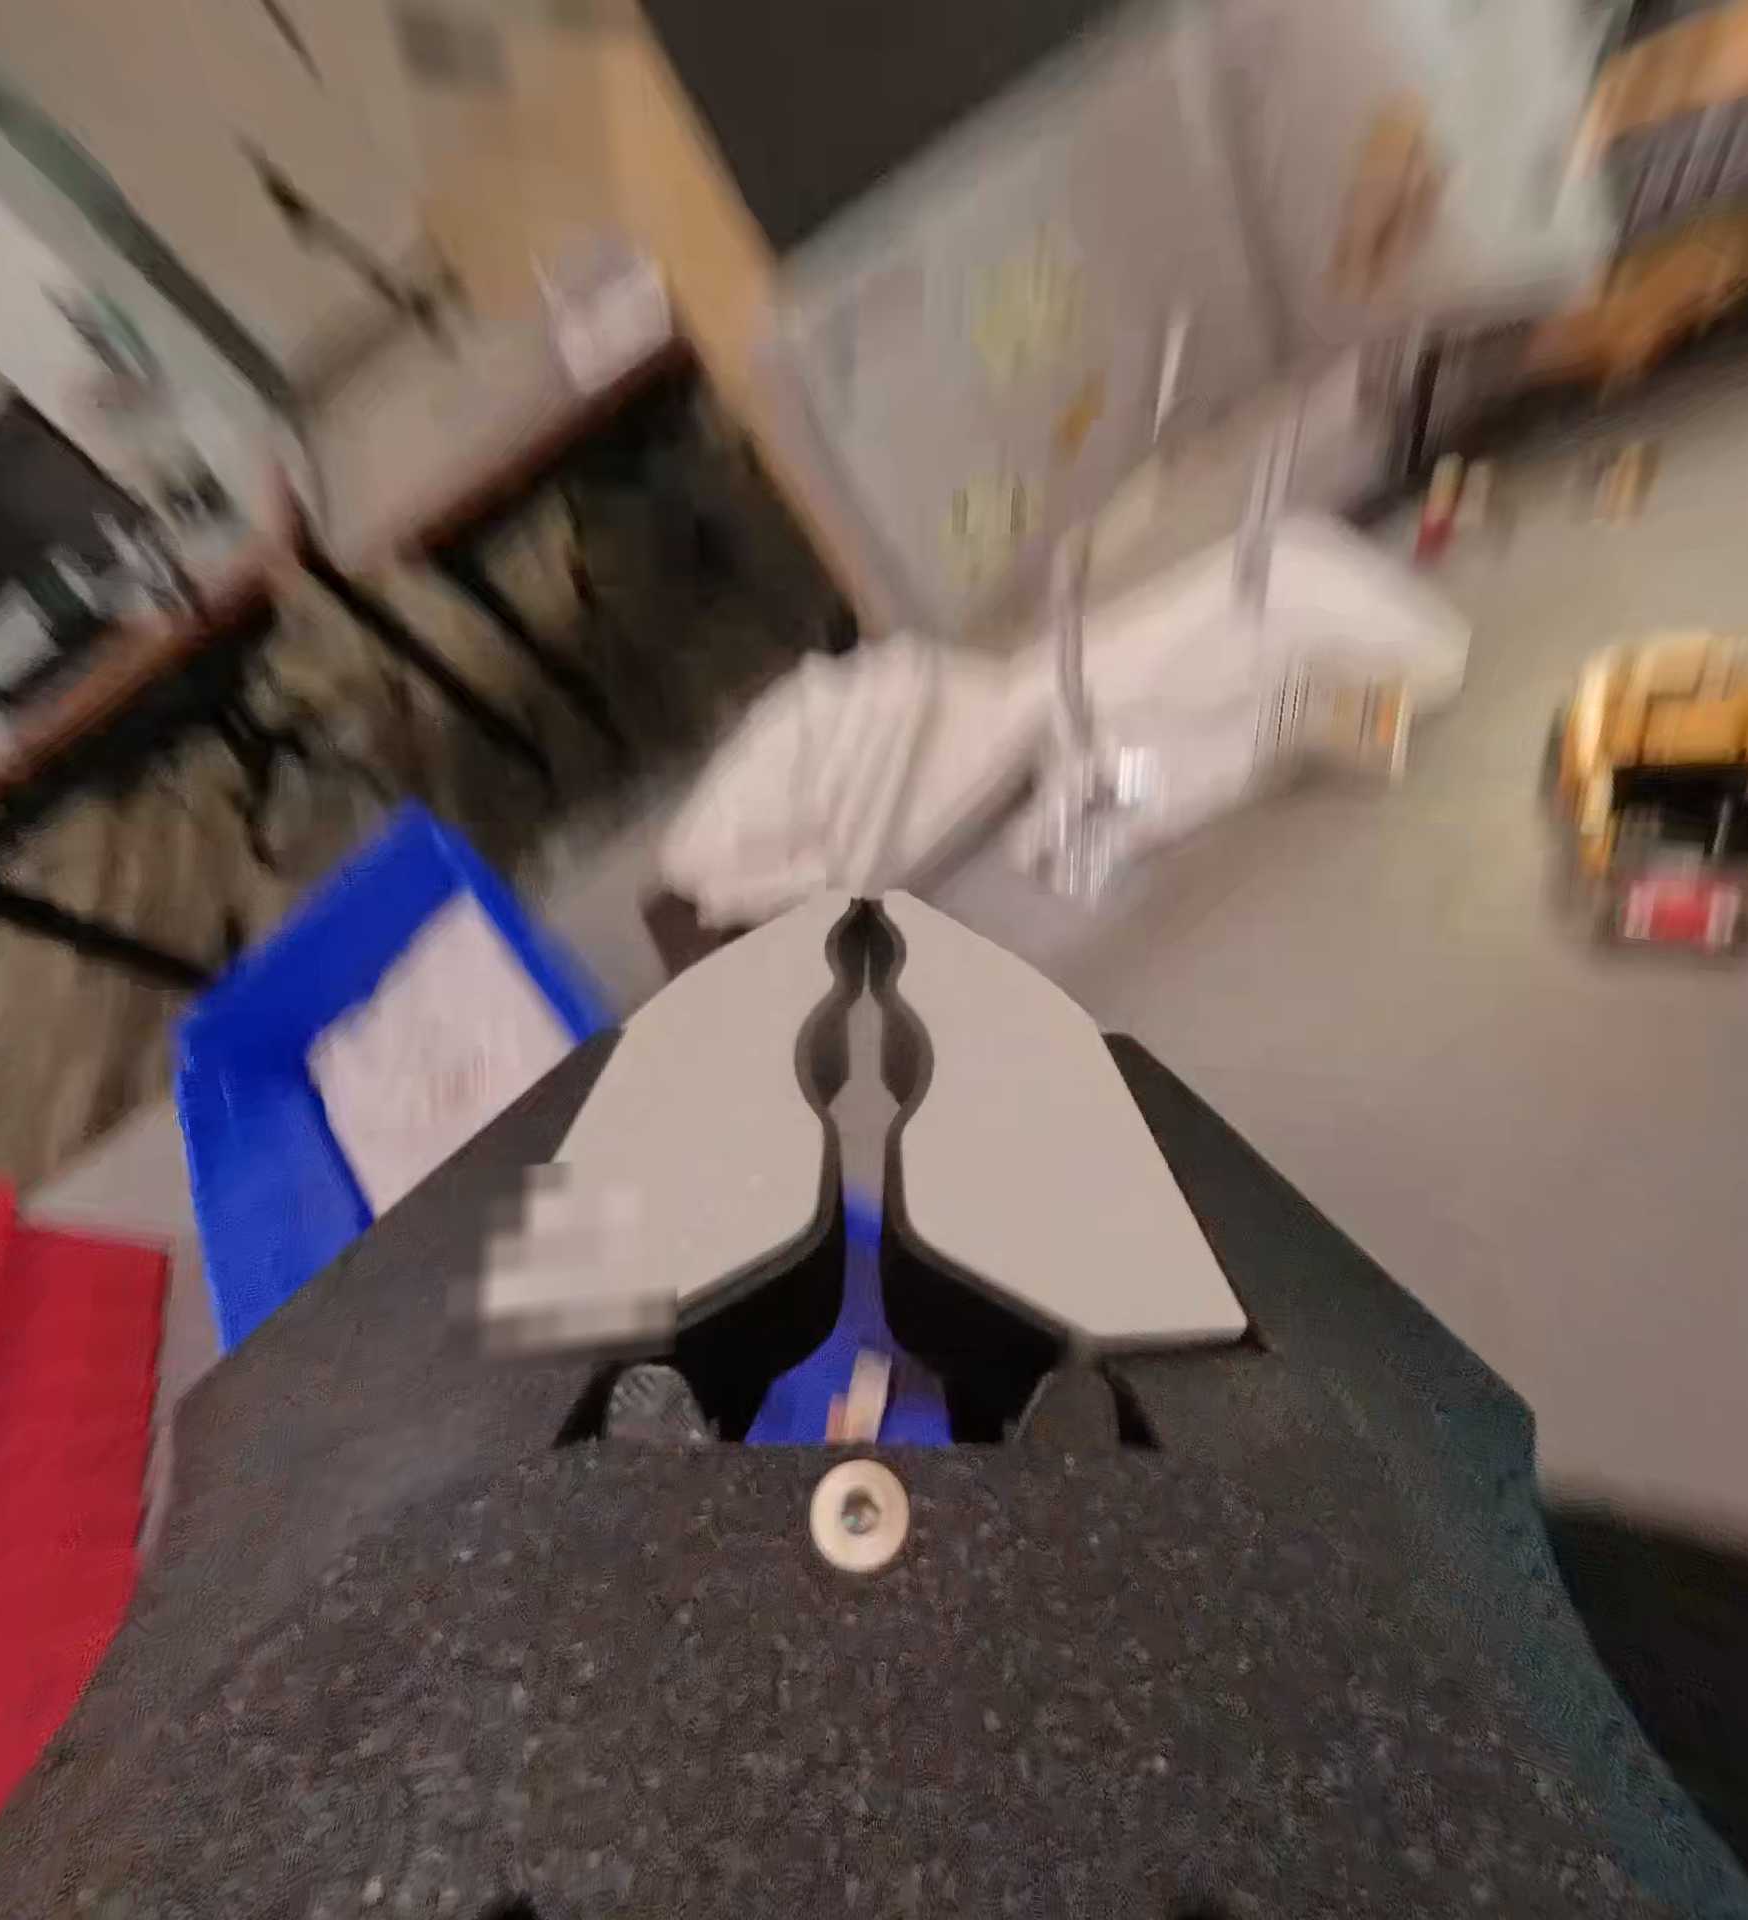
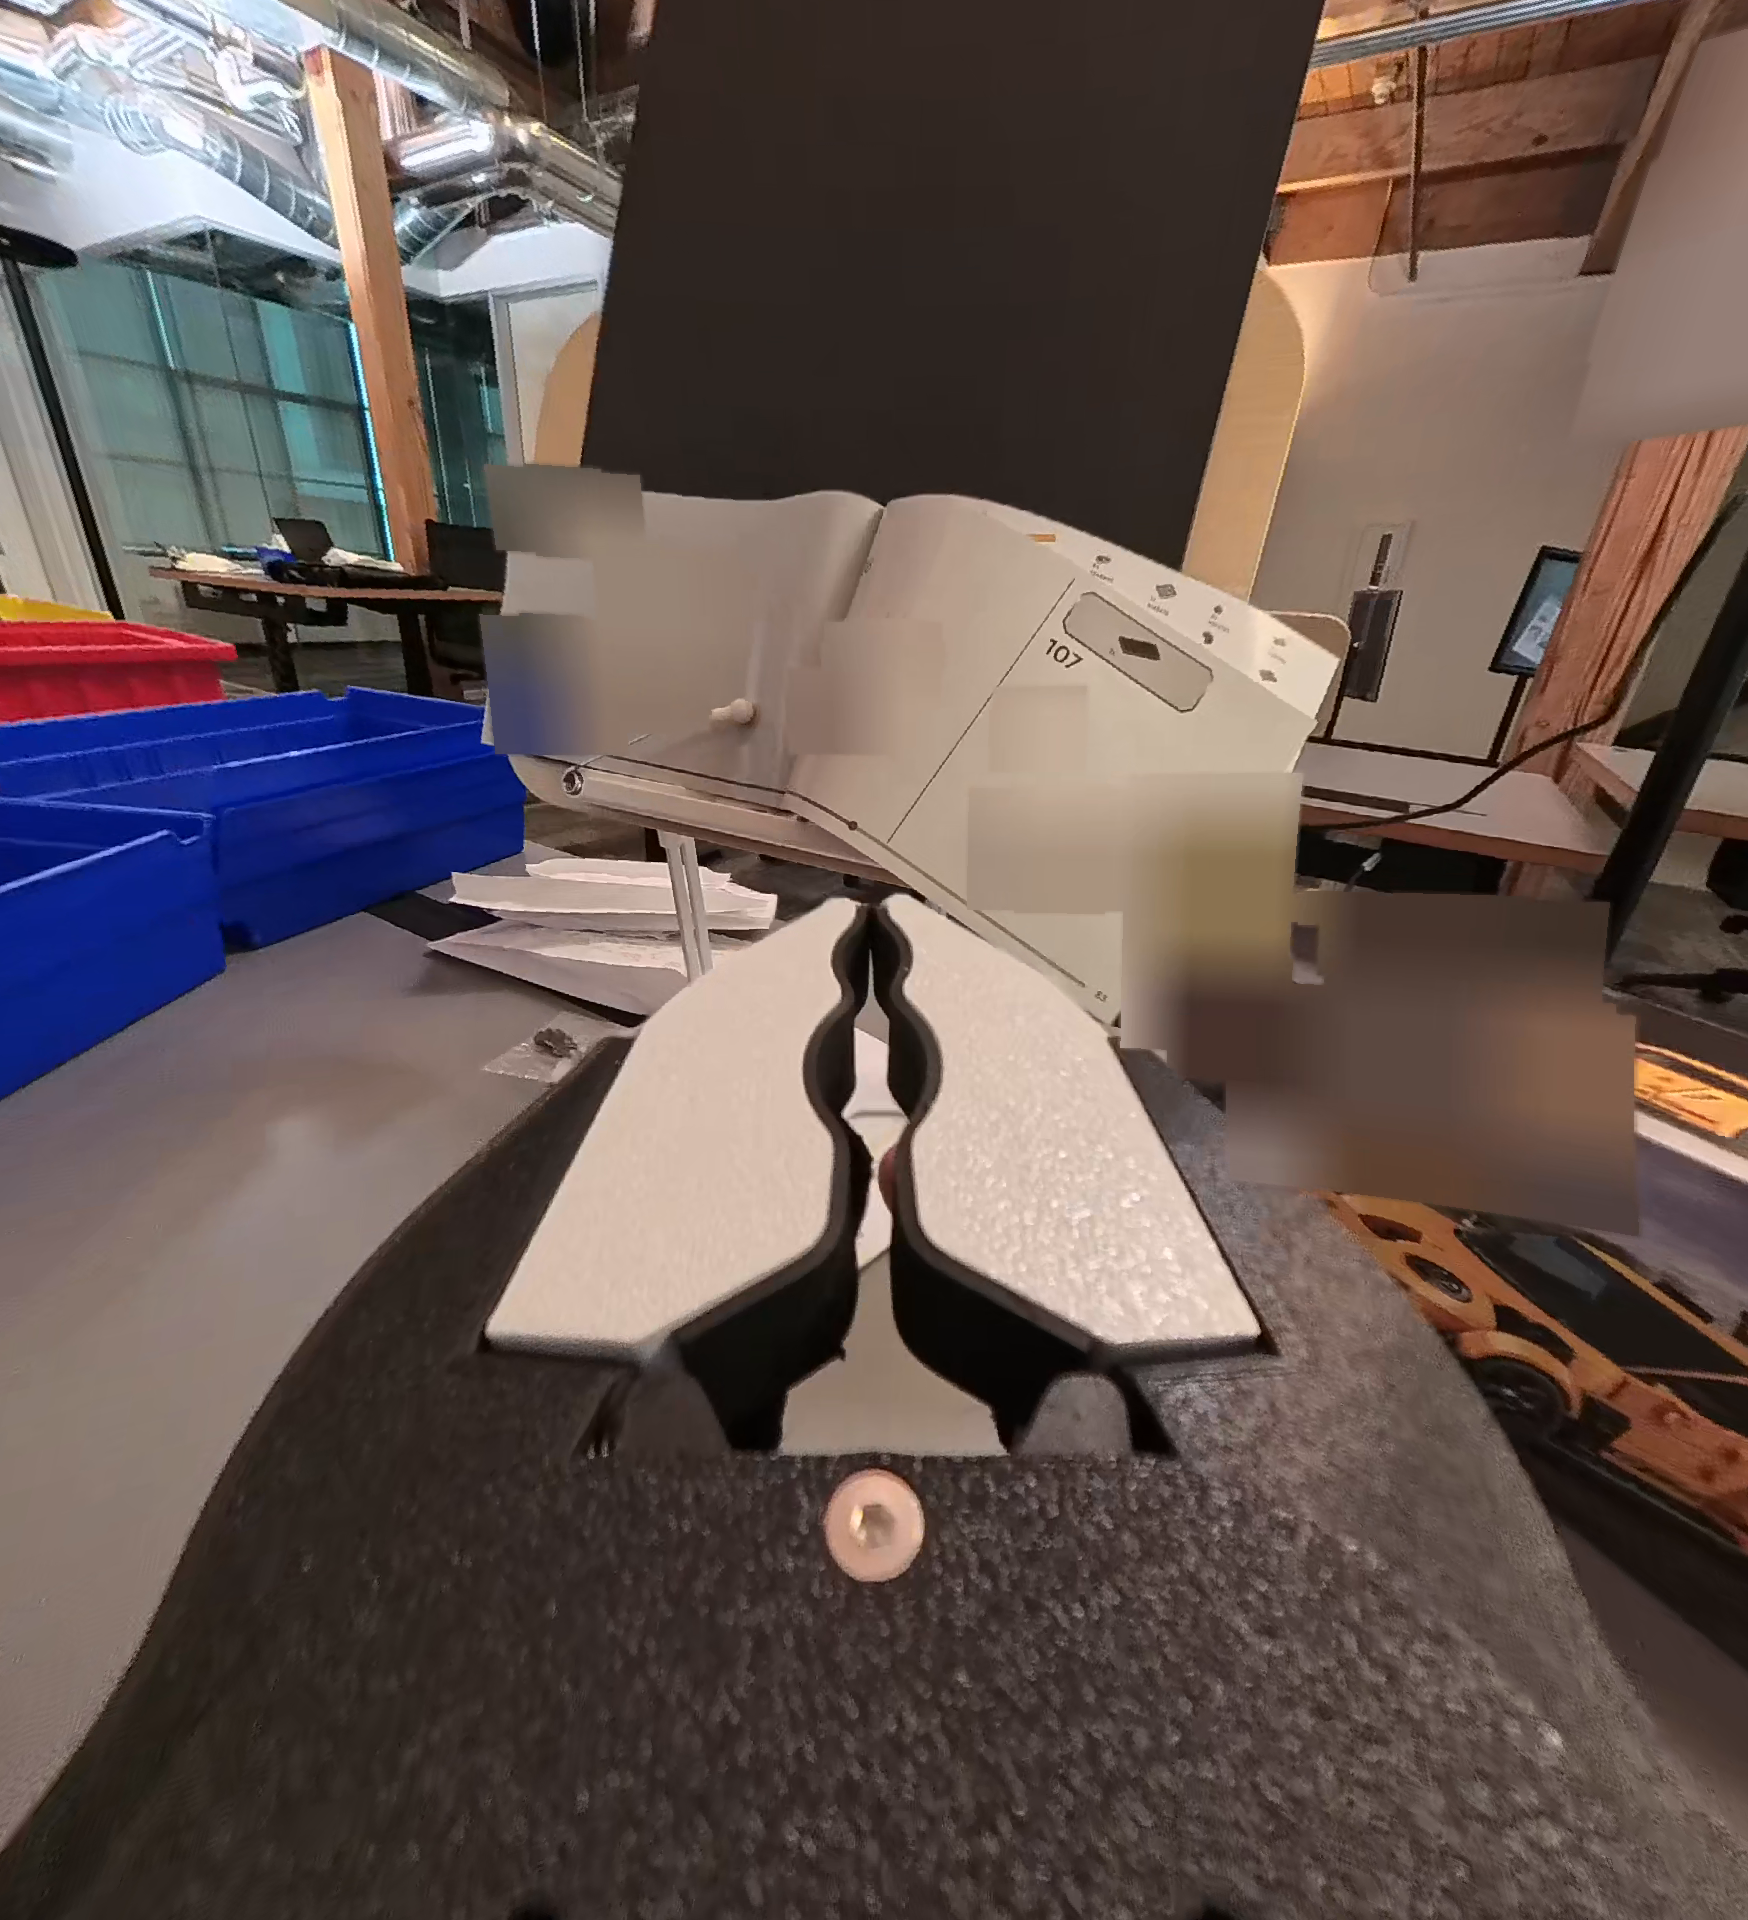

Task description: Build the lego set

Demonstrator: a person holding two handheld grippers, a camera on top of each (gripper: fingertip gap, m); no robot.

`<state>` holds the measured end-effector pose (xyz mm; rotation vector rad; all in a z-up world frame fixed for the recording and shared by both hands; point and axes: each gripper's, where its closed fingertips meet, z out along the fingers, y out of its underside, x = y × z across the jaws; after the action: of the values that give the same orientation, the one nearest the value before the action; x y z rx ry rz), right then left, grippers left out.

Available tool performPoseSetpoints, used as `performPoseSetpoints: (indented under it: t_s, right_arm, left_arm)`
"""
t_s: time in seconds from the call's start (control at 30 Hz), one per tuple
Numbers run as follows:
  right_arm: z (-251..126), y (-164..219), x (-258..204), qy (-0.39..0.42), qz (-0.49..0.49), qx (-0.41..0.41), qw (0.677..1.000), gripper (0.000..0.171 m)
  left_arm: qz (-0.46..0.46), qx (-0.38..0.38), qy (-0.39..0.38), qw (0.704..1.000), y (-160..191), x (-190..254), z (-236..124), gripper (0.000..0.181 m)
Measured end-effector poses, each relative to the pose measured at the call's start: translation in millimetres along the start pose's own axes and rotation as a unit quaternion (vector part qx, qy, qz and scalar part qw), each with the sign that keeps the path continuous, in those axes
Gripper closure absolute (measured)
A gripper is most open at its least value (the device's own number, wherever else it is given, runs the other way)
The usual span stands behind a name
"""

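Observation:
The left wrist view is blurred by motion. My left gripper (image 1: 862, 910) is shut with nothing visible between its tips, held above the grey table (image 1: 1369, 1143). A partly built orange, black and red lego model (image 1: 1675, 790) sits on the table far to the right. An open instruction booklet on a stand (image 1: 1109, 686) lies ahead. My right gripper (image 2: 870, 916) is shut, low over the table and pointing at the same booklet (image 2: 953, 665). A small reddish spot (image 2: 889, 1174) shows in the gap between its fingers; I cannot tell what it is.
Blue bins (image 2: 246, 790) and a red bin (image 2: 49, 675) stand at the left; they also show in the left wrist view as a blue bin (image 1: 257, 1122) and a red bin (image 1: 28, 1455). A box with an orange car picture (image 2: 1597, 1382) lies at the right. A small clear bag (image 2: 550, 1042) and loose papers (image 2: 600, 914) lie ahead. The gap from one gripper's tips to the other's is roughly 40 cm.

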<state>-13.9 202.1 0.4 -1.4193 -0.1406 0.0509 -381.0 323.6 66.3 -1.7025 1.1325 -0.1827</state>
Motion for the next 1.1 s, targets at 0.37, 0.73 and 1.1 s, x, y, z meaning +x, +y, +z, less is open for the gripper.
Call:
performPoseSetpoints:
  t_s: [0.37, 0.73, 1.1]
  right_arm:
    - [-28, 23, -13, -0.017, -0.032, -0.033, 0.999, 0.171]
    - [-37, 40, -19, -0.027, -0.059, -0.053, 0.997, 0.171]
    - [-38, 42, -28, -0.053, -0.055, -0.057, 0.995, 0.171]
  left_arm:
    - [0.043, -0.438, 0.210, 0.873, 285, 11, -2, 0.162]
    - [0.124, -0.453, 0.273, 0.839, 307, 30, 22, 0.157]
    - [0.005, -0.217, 0.356, 0.909, 206, 72, 12, 0.173]
